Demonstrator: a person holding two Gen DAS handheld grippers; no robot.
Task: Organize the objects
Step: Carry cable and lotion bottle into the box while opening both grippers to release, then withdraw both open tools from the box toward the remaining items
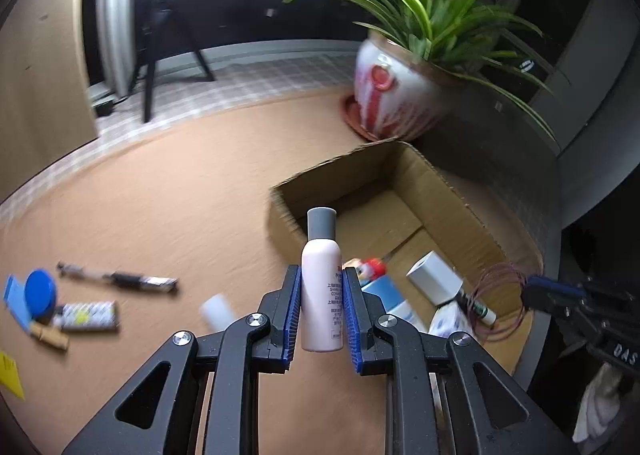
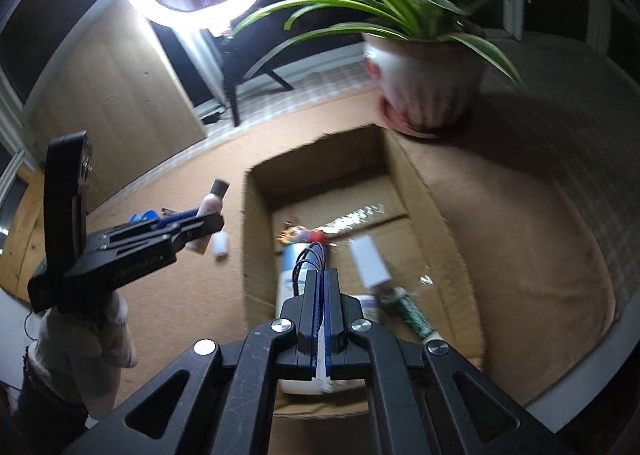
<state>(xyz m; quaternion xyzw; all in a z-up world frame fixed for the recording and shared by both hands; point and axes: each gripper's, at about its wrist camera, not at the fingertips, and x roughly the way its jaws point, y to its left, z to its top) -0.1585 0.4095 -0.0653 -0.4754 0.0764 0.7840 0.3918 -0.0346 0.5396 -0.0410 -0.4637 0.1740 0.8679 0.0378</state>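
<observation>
Left fingers (image 1: 322, 295): I clamp the pale pink bottle (image 1: 321, 287) between my blue pads (image 1: 293, 311), gripping its lower body.
Bottle's heading: long axis runs straight out along my fingers, grey cap (image 1: 321, 223) at the far end, flat base nearest my wrist.
Bottle's place: held in the air, cap reaching past my fingertips toward the near wall of the cardboard box (image 1: 472, 211).
Right fingers (image 2: 323, 275): pressed fully together, pinching a loop of thin dark-red wire (image 2: 310, 255) that arches just beyond the tips, above the box (image 2: 416, 183).
Inside the box: a white block, a green-printed tube, a blue-and-white pack and a small colourful toy lie below my right fingers.
Left behind: a pen, a blue disc and a patterned packet lie on the worktop (image 1: 160, 195), well off to the left of my left fingers.
Risk, bottle: smooth round sides may slide or twist in my pads; released too early, it would hit the box wall and fall outside.
Risk, wire: the springy loop could snag my tips on release, or catch my other hand's fingers, which look close.
</observation>
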